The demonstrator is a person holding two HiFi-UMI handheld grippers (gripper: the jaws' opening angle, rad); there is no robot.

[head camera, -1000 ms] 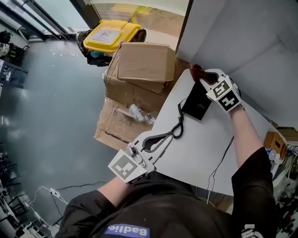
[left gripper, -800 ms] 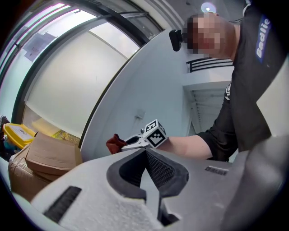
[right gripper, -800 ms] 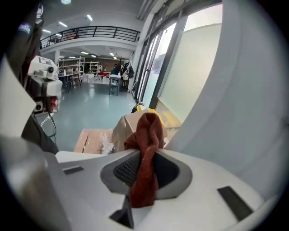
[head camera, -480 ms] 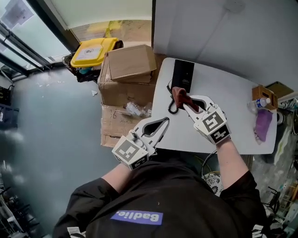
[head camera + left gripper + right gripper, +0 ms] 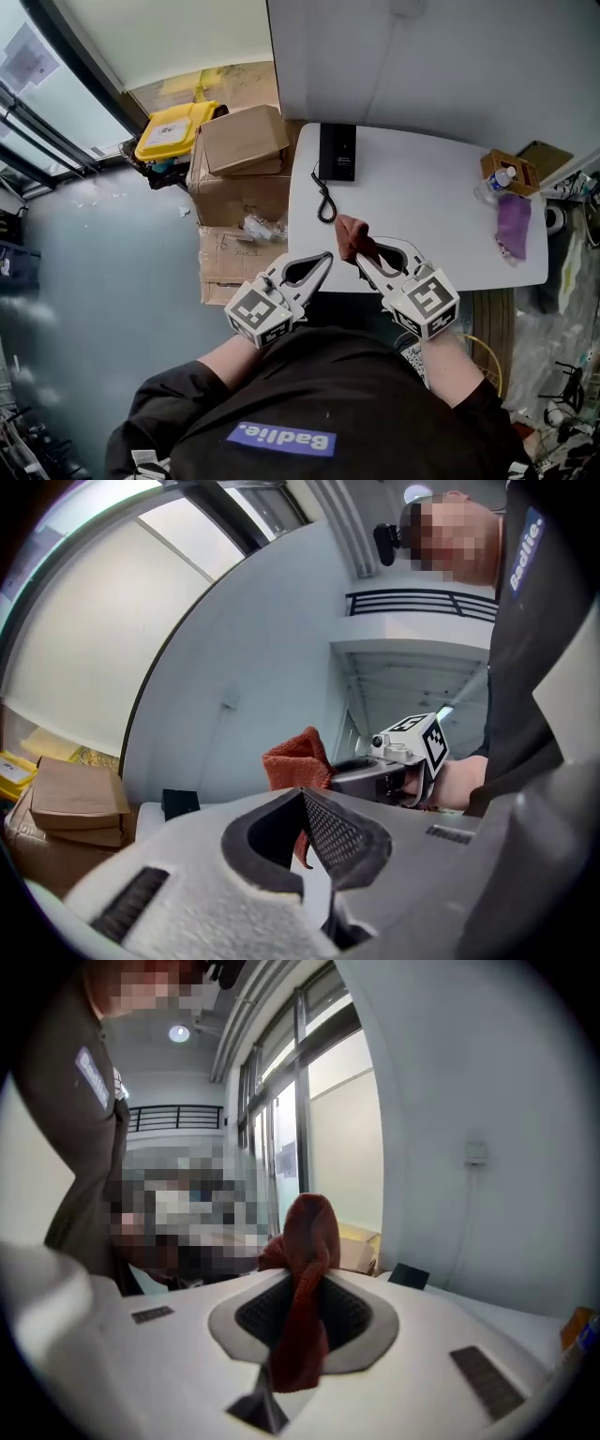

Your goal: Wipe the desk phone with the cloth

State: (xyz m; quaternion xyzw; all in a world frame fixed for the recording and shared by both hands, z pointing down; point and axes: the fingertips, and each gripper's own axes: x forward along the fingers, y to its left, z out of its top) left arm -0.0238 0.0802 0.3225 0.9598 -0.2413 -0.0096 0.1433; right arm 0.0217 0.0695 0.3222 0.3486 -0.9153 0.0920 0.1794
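My right gripper [image 5: 367, 253] is clamped shut on the red-brown cloth [image 5: 307, 1241], which bunches up above the jaw tips and hangs down between the pads. My left gripper [image 5: 314, 265] has its jaws closed together with nothing between them. Both hover over the near edge of the white table [image 5: 441, 216]. The black desk phone [image 5: 337, 150] sits well apart from them, at the table's far left corner close to the wall. Its long axis runs straight away from me. The head view puts the phone ahead of the gap between my two grippers, about equally far from each. My right jaws slant toward the far left, so in the right gripper view the phone shows off to the right of the cloth, not dead ahead. I judge that the reach needs the right gripper swung a little to the right as it goes forward, so the cloth meets the phone's near short end and can run along its length. The coiled cord [image 5: 324, 199] trails from the phone toward me on the left, in the path, and could snag the cloth.
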